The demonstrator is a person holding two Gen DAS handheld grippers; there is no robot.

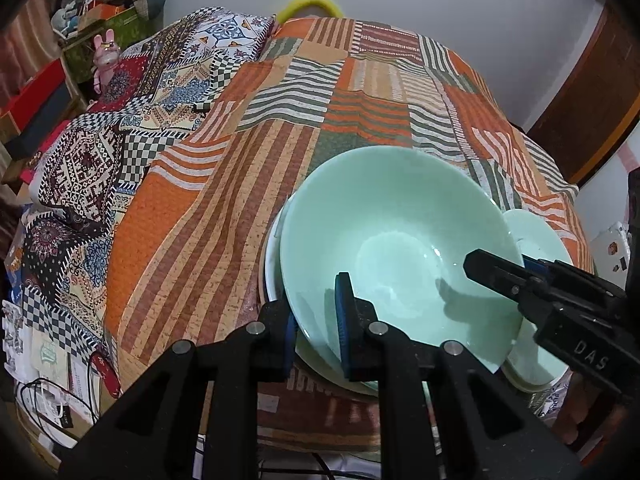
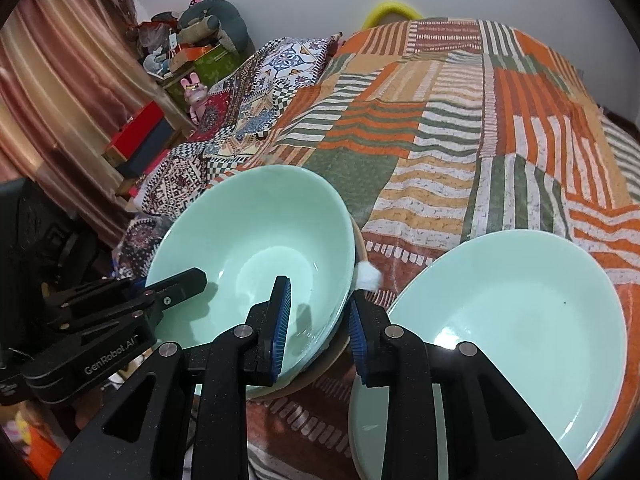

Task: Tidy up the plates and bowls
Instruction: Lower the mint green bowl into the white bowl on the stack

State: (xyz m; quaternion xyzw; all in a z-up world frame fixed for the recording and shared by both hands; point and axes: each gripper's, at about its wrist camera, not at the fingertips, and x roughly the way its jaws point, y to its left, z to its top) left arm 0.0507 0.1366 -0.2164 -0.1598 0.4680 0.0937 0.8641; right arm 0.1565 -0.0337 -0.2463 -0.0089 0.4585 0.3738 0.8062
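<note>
I have the green bowl between both grippers. My left gripper has its jaws clamped on the near rim. My right gripper straddles the opposite rim, jaws apart. The bowl rests tilted on other dishes on the striped bedspread; a green plate lies beside it.

Your left gripper is matte black plastic with angular cut-out arms, round silver pins at the joints, and ribbed blue pads lining its fingers. Your right gripper is built the same way, with the same blue pads and silver pins. One body carries white "GenRobot.AI" lettering, the other "DAS".
</note>
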